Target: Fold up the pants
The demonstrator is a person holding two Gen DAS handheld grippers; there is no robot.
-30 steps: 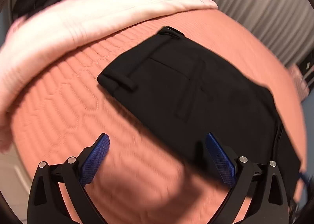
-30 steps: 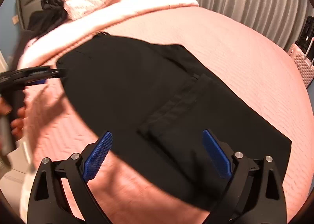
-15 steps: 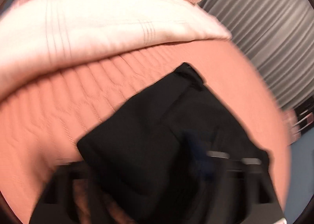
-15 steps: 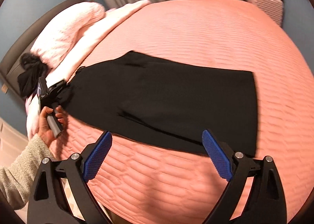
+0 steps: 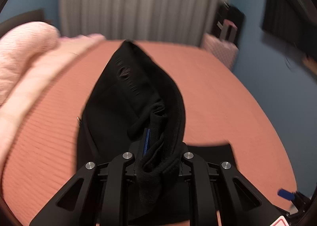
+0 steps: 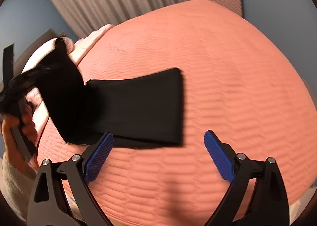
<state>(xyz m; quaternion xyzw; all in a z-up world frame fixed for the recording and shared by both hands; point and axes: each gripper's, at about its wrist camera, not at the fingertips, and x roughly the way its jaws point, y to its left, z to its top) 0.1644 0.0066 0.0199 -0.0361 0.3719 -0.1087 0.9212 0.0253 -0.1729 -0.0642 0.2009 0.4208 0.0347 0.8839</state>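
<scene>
On bedspread (image 6: 218, 63), unlabelled pants (image 6: 138, 107); left gripper (image 5: 154, 146) clamps them.

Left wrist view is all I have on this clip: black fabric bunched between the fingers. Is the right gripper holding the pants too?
Observer: No. The right gripper is open and empty above the coral bedspread.
Operator: Is the whole garment off the bed?
Observer: No. Only the end of the black pants at the left gripper is raised; the other end lies flat.
Operator: Does the right gripper touch them?
Observer: One blue finger overlaps the near edge in the image; contact is unclear.
</scene>
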